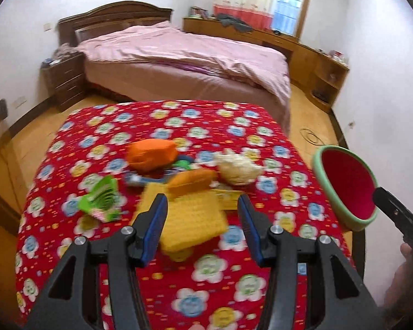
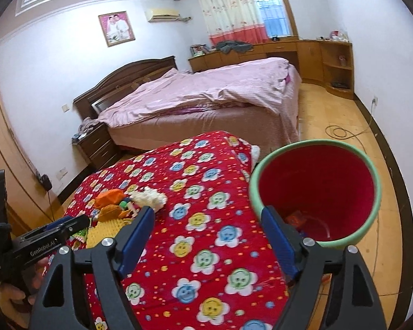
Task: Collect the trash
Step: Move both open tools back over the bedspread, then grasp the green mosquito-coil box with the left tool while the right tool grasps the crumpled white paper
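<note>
A pile of trash lies on the red flowered cloth [image 1: 234, 143]: an orange wrapper [image 1: 151, 152], a white crumpled tissue [image 1: 238, 169], a green wrapper [image 1: 103, 199], a yellow studded plate [image 1: 190, 217] and a small orange piece [image 1: 191, 180]. My left gripper [image 1: 202, 220] is open and empty, its jaws on either side of the yellow plate, just above it. A red bin with a green rim [image 2: 315, 192] stands at the table's right edge; some trash lies at its bottom. My right gripper [image 2: 208, 235] is open and empty, over the cloth beside the bin. The pile [image 2: 129, 203] shows left in the right wrist view.
A bed with a pink cover [image 1: 184, 57] stands behind the table. A dark nightstand [image 1: 66, 79] is at its left, wooden cabinets [image 1: 311, 55] along the far wall. A cable [image 2: 341, 132] lies on the wooden floor at the right.
</note>
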Tool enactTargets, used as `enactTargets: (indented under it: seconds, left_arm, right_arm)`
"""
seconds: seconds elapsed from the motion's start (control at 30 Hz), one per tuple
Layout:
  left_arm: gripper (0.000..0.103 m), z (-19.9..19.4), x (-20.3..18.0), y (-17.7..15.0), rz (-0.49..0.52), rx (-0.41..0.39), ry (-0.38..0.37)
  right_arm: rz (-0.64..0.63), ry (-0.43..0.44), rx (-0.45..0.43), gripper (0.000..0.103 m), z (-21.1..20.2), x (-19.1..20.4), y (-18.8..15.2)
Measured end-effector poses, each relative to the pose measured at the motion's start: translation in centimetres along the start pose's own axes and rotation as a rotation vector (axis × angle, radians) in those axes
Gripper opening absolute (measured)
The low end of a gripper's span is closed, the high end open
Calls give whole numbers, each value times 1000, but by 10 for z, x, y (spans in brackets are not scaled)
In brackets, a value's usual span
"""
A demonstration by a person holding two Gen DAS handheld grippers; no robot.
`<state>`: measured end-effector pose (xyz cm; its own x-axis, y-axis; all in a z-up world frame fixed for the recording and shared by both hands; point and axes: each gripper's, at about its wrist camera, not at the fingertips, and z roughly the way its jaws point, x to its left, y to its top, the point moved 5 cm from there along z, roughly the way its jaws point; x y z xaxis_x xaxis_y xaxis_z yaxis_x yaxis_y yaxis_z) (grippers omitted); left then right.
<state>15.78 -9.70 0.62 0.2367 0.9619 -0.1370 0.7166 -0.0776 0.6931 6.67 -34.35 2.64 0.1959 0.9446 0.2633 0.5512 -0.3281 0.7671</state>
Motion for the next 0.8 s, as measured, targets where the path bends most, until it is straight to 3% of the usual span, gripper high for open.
enactTargets:
  seconds: [0.37,0.47,0.6,0.7,0.8]
  left_arm:
    - [53,15,83,-16,-156,28,176]
    - [57,24,102,-23,-199,50,219]
    - [61,35,115,-29,-239,69,219]
    - [75,44,121,-31,-249,73,226]
    - [76,54,123,-32,-245,82,234]
  right_arm:
    - [-23,22,63,84,28,23,-13]
    - [-20,28,81,85,35,26,-15]
    - [-27,30,96,85,43,29,-20]
    - [-27,24,111,86,49,30,-23]
    - [-21,22,127,86,54,29,-26]
